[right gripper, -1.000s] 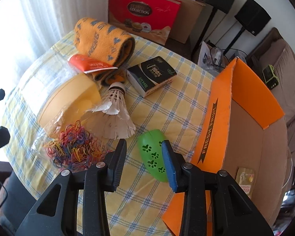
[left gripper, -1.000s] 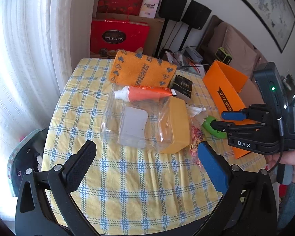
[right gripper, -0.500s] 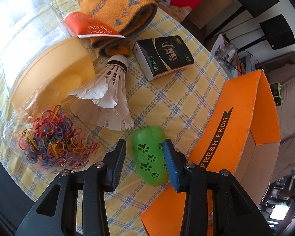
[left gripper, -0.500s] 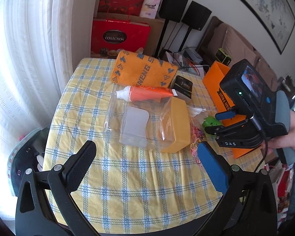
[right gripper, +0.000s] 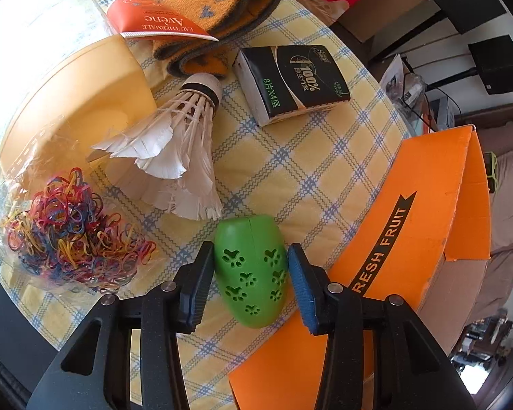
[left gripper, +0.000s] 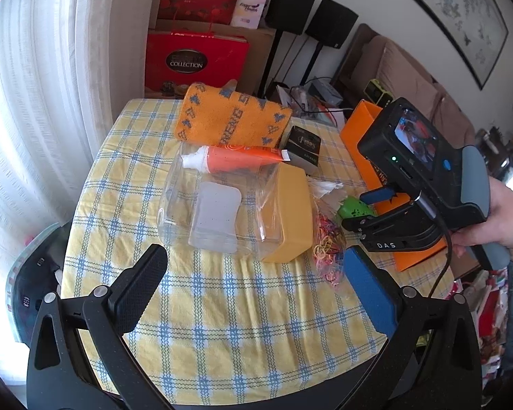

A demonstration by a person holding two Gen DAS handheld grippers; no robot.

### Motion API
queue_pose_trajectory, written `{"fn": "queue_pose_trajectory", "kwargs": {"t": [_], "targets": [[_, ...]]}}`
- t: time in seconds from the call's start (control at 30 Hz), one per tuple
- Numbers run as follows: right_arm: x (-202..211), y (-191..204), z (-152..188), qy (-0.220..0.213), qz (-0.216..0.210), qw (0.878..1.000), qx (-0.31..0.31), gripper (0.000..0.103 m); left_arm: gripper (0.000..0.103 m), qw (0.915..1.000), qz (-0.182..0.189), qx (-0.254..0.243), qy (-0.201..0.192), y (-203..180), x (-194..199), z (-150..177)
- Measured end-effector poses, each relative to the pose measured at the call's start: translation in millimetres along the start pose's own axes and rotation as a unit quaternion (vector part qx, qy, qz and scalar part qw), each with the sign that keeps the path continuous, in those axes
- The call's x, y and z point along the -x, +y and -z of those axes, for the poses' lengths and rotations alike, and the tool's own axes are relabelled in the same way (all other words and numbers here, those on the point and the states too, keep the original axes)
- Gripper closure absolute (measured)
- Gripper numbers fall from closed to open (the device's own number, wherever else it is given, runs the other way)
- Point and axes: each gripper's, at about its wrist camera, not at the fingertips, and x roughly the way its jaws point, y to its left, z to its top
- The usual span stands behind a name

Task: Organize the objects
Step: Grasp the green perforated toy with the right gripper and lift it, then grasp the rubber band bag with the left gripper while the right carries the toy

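1. The right gripper [right gripper: 248, 285] points steeply down at the table, its two fingers straddling a green egg-shaped case [right gripper: 251, 270] with paw-print cut-outs. The case lies on the yellow checked tablecloth [right gripper: 311, 157], just beside the flap of an orange "FRESH FRUIT" box [right gripper: 424, 218].
2. The fingers stand at a middling width – the black pad on one flank, the blue pad on the other, each very close to the case. I cannot tell whether either pad actually touches it; nothing shows the case lifted off the cloth.
3. The left gripper [left gripper: 253, 290] hovers over the near part of the table with its fingers spread wide and nothing between them.
4. A person's hand [left gripper: 496, 218] grips the handle of the right tool, seen from the left wrist camera.
5. Around the case: a white shuttlecock [right gripper: 174, 150] just beyond it, a clear bag of coloured rubber bands [right gripper: 68, 229] to one side, and a black tissue pack [right gripper: 294, 82] farther off.
6. Farther still – a clear container with a yellow lid [left gripper: 246, 212], an orange tube [left gripper: 239, 159] resting on its far edge, and a folded orange towel [left gripper: 232, 119].
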Motion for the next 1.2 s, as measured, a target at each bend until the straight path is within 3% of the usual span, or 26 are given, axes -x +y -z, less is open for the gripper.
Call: {"fn": "queue_pose_trajectory", "kwargs": {"t": [0.3, 0.57, 0.63, 0.77, 0.97, 1.13, 1.2], "targets": [[46.0, -5.2, 28.6, -0.086, -0.035, 0.994, -0.059, 0.059, 0.002, 0.9991, 0.034, -0.008, 0.025, -17.6, -12.1, 8.4], [81.6, -28.7, 59.5, -0.166, -0.115, 0.969, -0.14, 0.059, 0.011, 0.9972, 0.05, -0.026, 0.049, -50.2, -30.2, 13.1], [89.2, -32.6, 66.5, -0.18, -0.13, 0.963, -0.154, 0.059, 0.022, 0.997, 0.049, -0.026, 0.055, -56.8, -35.5, 12.7], [105.3, -40.4, 84.2, -0.204, -0.153, 0.951, -0.176, 0.059, 0.027, 0.9971, 0.045, -0.01, 0.06, -60.0, -46.0, 12.1], [129.2, -58.0, 117.5, -0.23, -0.141, 0.942, -0.197, 0.058, 0.045, 0.9964, 0.048, 0.019, 0.067, -57.3, -60.2, 12.9], [141.7, -76.2, 142.8, -0.246, -0.129, 0.935, -0.219, 0.058, 0.082, 0.9962, 0.055, 0.029, 0.061, -56.8, -63.7, 15.3], [143.4, -84.3, 151.4, -0.25, -0.125, 0.933, -0.228, 0.059, 0.084, 0.9965, 0.059, 0.023, 0.055, -59.9, -60.5, 15.4]]}}
